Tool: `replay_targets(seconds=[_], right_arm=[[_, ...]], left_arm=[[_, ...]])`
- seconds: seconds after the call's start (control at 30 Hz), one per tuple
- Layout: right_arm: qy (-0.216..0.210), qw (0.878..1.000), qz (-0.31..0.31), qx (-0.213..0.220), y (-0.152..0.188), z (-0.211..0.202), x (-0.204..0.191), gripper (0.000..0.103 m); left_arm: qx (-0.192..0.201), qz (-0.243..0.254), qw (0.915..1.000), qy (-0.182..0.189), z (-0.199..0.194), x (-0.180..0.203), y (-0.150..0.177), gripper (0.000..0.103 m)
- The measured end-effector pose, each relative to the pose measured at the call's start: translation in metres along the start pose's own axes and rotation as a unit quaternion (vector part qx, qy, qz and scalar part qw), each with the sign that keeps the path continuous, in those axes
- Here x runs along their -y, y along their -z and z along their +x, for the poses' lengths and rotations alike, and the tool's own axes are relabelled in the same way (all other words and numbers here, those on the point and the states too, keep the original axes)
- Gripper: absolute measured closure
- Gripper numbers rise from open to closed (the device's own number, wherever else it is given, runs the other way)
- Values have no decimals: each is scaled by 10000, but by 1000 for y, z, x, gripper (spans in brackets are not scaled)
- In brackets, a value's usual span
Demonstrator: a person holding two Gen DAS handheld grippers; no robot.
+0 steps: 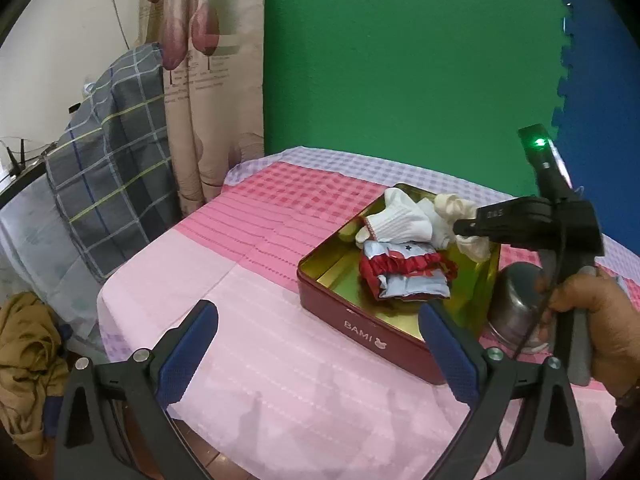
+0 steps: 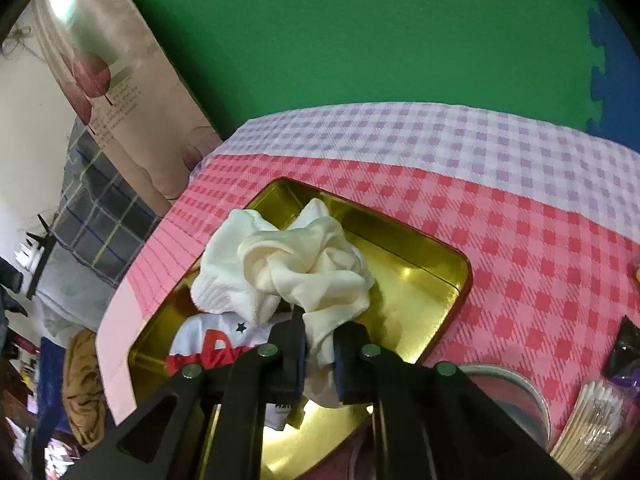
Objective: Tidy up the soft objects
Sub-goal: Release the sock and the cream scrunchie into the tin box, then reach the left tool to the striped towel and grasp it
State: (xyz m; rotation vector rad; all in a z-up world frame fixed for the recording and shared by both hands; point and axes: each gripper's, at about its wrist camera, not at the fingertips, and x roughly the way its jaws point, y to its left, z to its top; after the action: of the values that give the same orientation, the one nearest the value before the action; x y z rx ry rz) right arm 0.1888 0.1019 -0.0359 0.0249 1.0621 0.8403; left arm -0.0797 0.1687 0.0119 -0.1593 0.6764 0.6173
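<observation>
Green foam wall (image 1: 400, 60) behind, blue puzzle-edge mat (image 1: 592, 80) to its right, floral curtain (image 1: 208, 80) on the left. Tabletop (image 1: 260, 280) is covered in pink, red-check and lilac-check cloth. On it sits a rectangular tin (image 1: 360, 320), maroon outside with "BAMI" lettering, shiny gold inside, rounded corners. Inside the tin: white ribbed knit glove (image 1: 396, 220) and a folded pale-blue garment with red ruffled trim (image 1: 404, 272). Right gripper (image 2: 318, 354) has its jaws clenched on a cream satin scrunchie (image 2: 312, 268), crumpled and glossy, held over the tin above the glove. Left gripper (image 1: 316, 352) hovers near the tabletop's front edge, blue-padded jaws spread wide, released. Steel pot (image 1: 516, 300) stands just beside the tin's right side. Plaid grey pillow (image 1: 108, 168) off left.
</observation>
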Motion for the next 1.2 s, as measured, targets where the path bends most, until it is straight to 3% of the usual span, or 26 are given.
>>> replay_targets(seconds=[0.07, 0.2, 0.3, 0.47, 0.6, 0.8, 0.9, 0.93, 1.03, 1.13, 1.2], right_arm=[[73, 9999, -83, -46, -1, 7, -5, 84], [264, 9993, -265, 65, 1, 4, -10, 60], [422, 9983, -347, 224, 1, -6, -12, 56], [186, 9960, -179, 854, 14, -57, -1, 56], [325, 9903, -347, 1304, 54, -115, 10, 56], [1583, 9763, -280, 1446, 149, -198, 85, 53], [2536, 9581, -49, 1327, 185, -231, 141, 53], [2886, 9492, 87, 1249, 197, -242, 164, 53], [3411, 9312, 516, 1174, 223, -266, 213, 53], [3296, 9269, 1234, 1300, 237, -285, 248, 53], [3218, 9245, 1464, 1427, 240, -291, 258, 53]], left_arm=[[17, 35, 10000, -6, 0, 1, 0, 4], [-65, 107, 9999, 12, 4, 3, 2, 3], [-113, 136, 9998, 20, 7, 4, 4, 3], [-49, 227, 9997, -30, 7, 7, 6, 3], [-16, 442, 9990, 31, 6, 15, 9, 3], [-1, 999, 9933, 573, -8, 45, 19, 3], [-309, 1244, 9836, 1265, -14, 67, 25, 3], [-474, 1275, 9784, 1557, -16, 75, 26, 3], [-886, 1238, 9581, 2425, -22, 104, 26, 3], [-1514, 1004, 9277, 3262, -17, 142, 22, 4], [-1994, 630, 9001, 3821, -9, 171, 18, 4]])
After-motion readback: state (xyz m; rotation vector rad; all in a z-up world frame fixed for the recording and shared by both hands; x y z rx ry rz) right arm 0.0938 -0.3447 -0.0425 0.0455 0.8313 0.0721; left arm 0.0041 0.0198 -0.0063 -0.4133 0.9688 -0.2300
